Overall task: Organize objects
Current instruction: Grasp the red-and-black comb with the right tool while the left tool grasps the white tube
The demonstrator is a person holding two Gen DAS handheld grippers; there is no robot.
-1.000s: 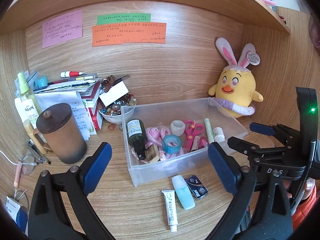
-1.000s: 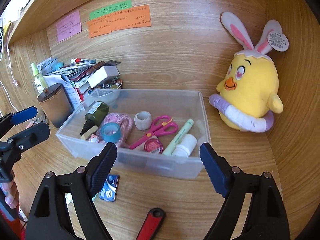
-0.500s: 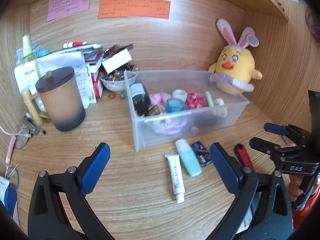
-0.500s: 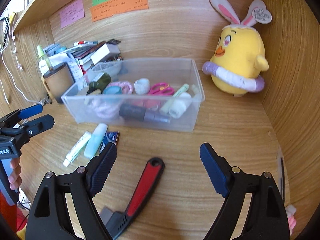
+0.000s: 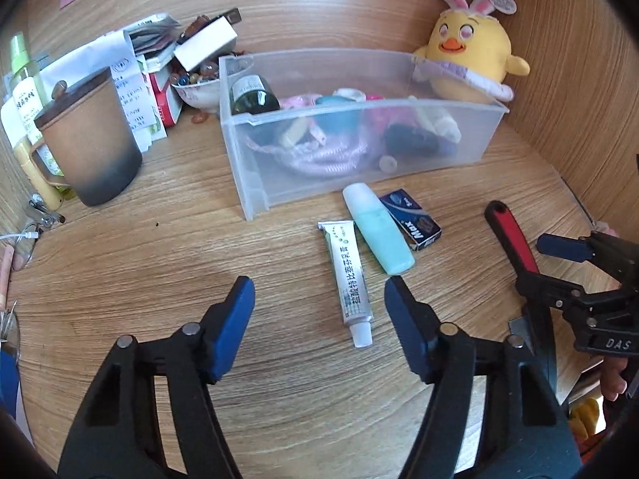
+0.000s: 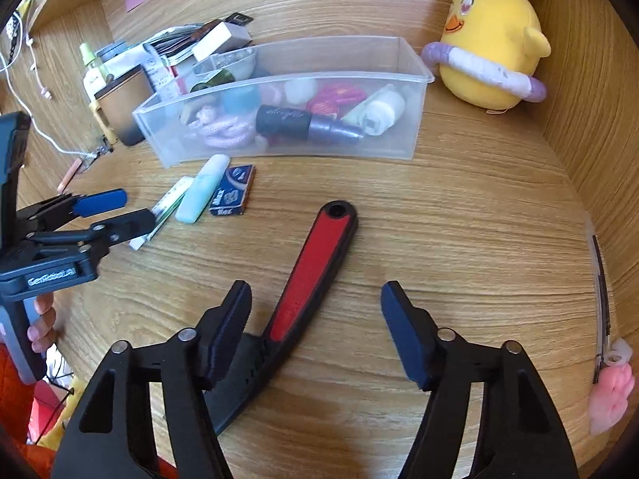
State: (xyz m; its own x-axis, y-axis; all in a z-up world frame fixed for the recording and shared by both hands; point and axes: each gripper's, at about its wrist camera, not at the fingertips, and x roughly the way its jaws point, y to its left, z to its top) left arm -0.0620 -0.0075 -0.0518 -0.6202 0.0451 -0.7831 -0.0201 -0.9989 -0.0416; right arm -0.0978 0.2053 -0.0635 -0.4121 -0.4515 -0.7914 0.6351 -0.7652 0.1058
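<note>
Both pairs of fingers have just been closing yet grip nothing. Those of the left gripper stand half-wide above the desk, its right pad just beside the white ointment tube; a mint bottle and a small blue box lie near, in front of the clear bin. Those of the right gripper straddle the red-and-black handled tool. I'd centre each gripper over its item, lower squarely, and squeeze across the narrow width before lifting toward the bin.

Matt wood-grain desk, frosted translucent plastic bin, soft plush chick.
</note>
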